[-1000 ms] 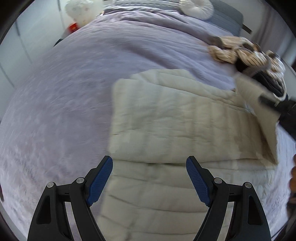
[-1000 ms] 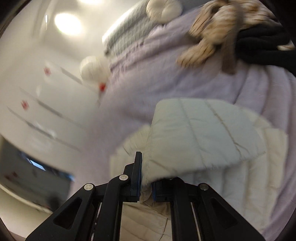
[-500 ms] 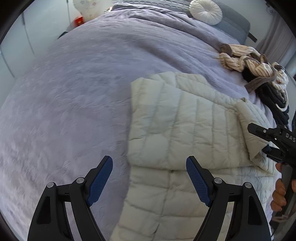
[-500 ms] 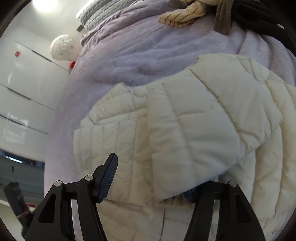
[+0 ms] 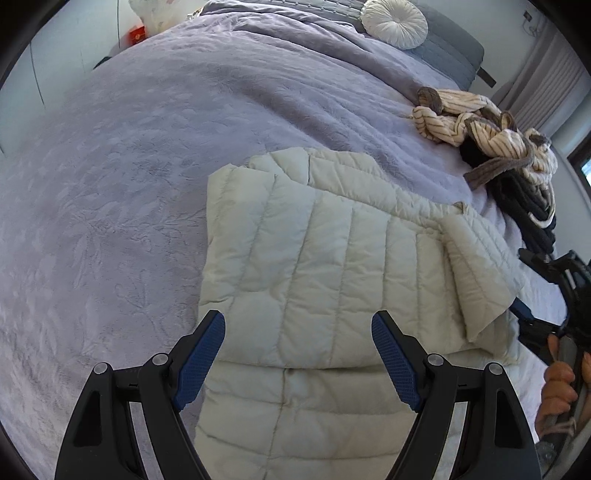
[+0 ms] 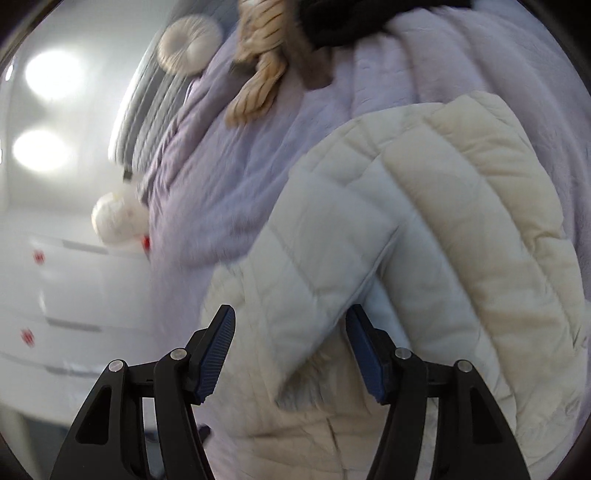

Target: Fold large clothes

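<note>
The cream quilted jacket [image 5: 325,266] lies on the lilac bedspread [image 5: 129,177], just ahead of and under the left gripper [image 5: 297,354], its long axis running away from the fingers; those jaws stand wide apart, empty; the right gripper [image 6: 291,350], nearer the folded sleeve [image 6: 332,258], is closing around the puffy, channel-stitched fabric without pressing it.

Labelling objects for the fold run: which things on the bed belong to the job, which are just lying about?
Job:
- cream puffer jacket, partly folded
- left gripper, open above it
- right gripper, jaws closing, sleeve between them

Lying about:
- striped garment
- dark garment
- round white cushion
- purple bedspread
</note>
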Action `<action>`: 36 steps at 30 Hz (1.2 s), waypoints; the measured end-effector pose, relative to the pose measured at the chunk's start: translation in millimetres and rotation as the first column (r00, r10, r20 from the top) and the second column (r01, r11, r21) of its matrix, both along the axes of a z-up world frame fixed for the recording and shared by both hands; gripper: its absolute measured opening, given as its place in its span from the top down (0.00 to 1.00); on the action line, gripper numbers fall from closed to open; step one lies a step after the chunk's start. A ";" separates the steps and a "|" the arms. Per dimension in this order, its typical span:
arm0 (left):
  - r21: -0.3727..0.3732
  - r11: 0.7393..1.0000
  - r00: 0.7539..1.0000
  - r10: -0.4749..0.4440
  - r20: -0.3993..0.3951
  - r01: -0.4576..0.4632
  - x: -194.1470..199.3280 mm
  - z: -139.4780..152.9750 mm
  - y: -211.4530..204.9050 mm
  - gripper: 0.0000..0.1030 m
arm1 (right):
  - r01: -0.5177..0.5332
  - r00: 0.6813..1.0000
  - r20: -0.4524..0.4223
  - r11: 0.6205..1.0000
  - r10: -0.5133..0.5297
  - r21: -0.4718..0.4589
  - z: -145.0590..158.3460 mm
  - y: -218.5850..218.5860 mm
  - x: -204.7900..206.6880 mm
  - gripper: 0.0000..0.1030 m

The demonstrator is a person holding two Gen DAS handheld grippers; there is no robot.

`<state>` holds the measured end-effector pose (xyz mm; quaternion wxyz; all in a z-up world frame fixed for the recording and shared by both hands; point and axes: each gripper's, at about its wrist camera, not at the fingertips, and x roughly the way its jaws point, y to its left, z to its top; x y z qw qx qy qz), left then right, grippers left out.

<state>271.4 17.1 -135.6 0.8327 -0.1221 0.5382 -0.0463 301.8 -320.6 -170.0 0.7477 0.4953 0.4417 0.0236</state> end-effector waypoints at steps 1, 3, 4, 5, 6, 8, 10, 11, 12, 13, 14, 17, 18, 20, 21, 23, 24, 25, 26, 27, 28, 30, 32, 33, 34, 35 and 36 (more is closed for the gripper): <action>-0.004 1.000 1.000 0.001 0.002 -0.001 0.9 0.2 0.9 0.20 | 0.015 1.000 0.001 1.000 -0.015 0.023 -1.8 -3.2 2.1 0.51; -0.013 1.000 1.000 0.008 0.011 -0.008 3.2 2.6 5.8 0.20 | 0.008 1.000 0.001 1.000 -0.008 0.006 3.0 -4.1 7.3 0.86; -0.015 1.000 1.000 0.014 0.010 -0.014 4.0 2.9 8.3 0.20 | -0.020 1.000 0.018 0.999 0.021 -0.033 8.3 1.3 13.5 0.90; -0.016 1.000 1.000 0.024 0.006 -0.024 4.6 3.3 11.9 0.20 | -0.055 0.997 0.042 0.996 0.058 -0.071 15.8 8.0 18.8 0.90; -0.019 0.999 1.000 0.031 0.005 -0.031 5.0 3.2 15.2 0.20 | -0.091 0.993 0.069 0.990 0.099 -0.107 23.9 15.0 22.3 0.91; -0.029 0.999 0.999 0.044 0.001 -0.044 4.5 3.1 23.5 0.20 | -0.191 0.969 0.118 0.962 0.216 -0.195 40.7 40.5 32.2 0.91; -0.038 0.998 0.999 0.053 0.004 -0.053 4.0 3.5 31.7 0.20 | -0.295 0.930 0.131 0.912 0.342 -0.285 51.7 69.2 36.4 0.91; -0.044 0.997 0.998 0.058 0.006 -0.058 4.1 4.1 35.1 0.20 | -0.336 0.912 0.126 0.886 0.391 -0.318 54.5 82.0 36.2 0.91; -0.055 0.996 0.998 0.069 0.006 -0.068 4.5 4.7 39.8 0.20 | -0.391 0.883 0.110 0.845 0.456 -0.365 55.8 101.9 37.9 0.91; -0.064 0.995 0.997 0.077 0.004 -0.077 4.5 4.8 43.0 0.20 | -0.421 0.866 0.097 0.819 0.491 -0.391 55.6 114.3 38.0 0.91; -0.077 0.993 0.996 0.092 0.002 -0.092 5.2 5.1 47.7 0.20 | -0.467 0.837 0.069 0.774 0.543 -0.428 53.1 133.1 38.0 0.91; -0.101 0.989 0.994 0.108 0.011 -0.106 6.4 7.2 54.1 0.20 | -0.542 0.791 0.005 0.703 0.612 -0.460 42.0 161.5 34.5 0.91; -0.113 0.988 0.994 0.104 0.017 -0.102 6.8 8.3 54.4 0.20 | -0.562 0.780 -0.021 0.685 0.625 -0.464 36.6 167.4 33.6 0.90; -0.142 0.986 0.995 0.096 0.023 -0.092 7.7 10.0 54.2 0.20 | -0.599 0.758 -0.078 0.643 0.648 -0.477 26.5 178.1 32.6 0.90; -0.171 0.982 0.996 0.089 0.027 -0.083 8.5 10.7 53.2 0.20 | -0.613 0.748 -0.105 0.621 0.655 -0.488 23.5 180.5 29.2 0.88; -0.212 0.975 0.997 0.079 0.024 -0.072 9.7 11.0 50.4 0.20 | -0.629 0.734 -0.140 0.587 0.665 -0.510 19.3 183.6 23.2 0.74; -0.229 0.971 0.997 0.074 0.022 -0.066 10.5 11.3 48.1 0.20 | -0.632 0.731 -0.147 0.580 0.666 -0.514 19.8 183.2 20.7 0.55; -0.250 0.966 0.998 0.065 0.019 -0.058 12.0 11.0 45.1 0.20 | -0.631 0.732 -0.145 0.583 0.666 -0.512 21.7 181.1 17.7 0.47; -0.266 0.963 0.998 0.056 0.015 -0.050 13.4 10.4 41.9 0.20 | -0.627 0.735 -0.136 0.590 0.664 -0.508 24.3 175.3 14.1 0.43; -0.278 0.960 0.999 0.045 0.010 -0.040 14.5 9.6 38.4 0.20 | -0.621 0.740 -0.127 0.600 0.660 -0.504 28.7 169.5 9.2 0.43; -0.296 0.955 1.000 0.023 -0.002 -0.022 17.5 6.7 32.8 0.20 | -0.615 0.747 -0.122 0.610 0.654 -0.499 32.7 162.4 3.8 0.43; -0.310 0.951 1.000 -0.001 -0.026 -0.007 21.1 0.9 24.7 0.20 | -0.593 0.771 -0.110 0.646 0.627 -0.481 35.1 137.7 -12.1 0.43; -0.338 0.941 0.998 -0.032 -0.062 0.009 27.3 -10.4 15.1 0.20 | -0.562 0.808 -0.115 0.699 0.577 -0.442 33.8 106.8 -25.3 0.43; -0.346 0.938 0.996 -0.043 -0.084 0.012 31.2 -17.2 9.6 0.20 | -0.540 0.831 -0.120 0.736 0.543 -0.408 31.8 88.2 -34.4 0.43; -0.349 0.937 0.994 -0.054 -0.096 0.017 33.3 -22.7 4.3 0.20 | -0.504 0.860 -0.125 0.789 0.494 -0.352 26.6 63.3 -45.5 0.43; -0.353 0.935 0.993 -0.065 -0.102 0.025 35.7 -26.6 -0.5 0.20 | -0.465 0.885 -0.129 0.834 0.448 -0.295 21.4 42.4 -55.7 0.43; -0.355 0.934 0.992 -0.074 -0.103 0.033 37.0 -29.8 -5.4 0.20 | -0.427 0.904 -0.132 0.870 0.407 -0.247 15.3 25.1 -62.7 0.43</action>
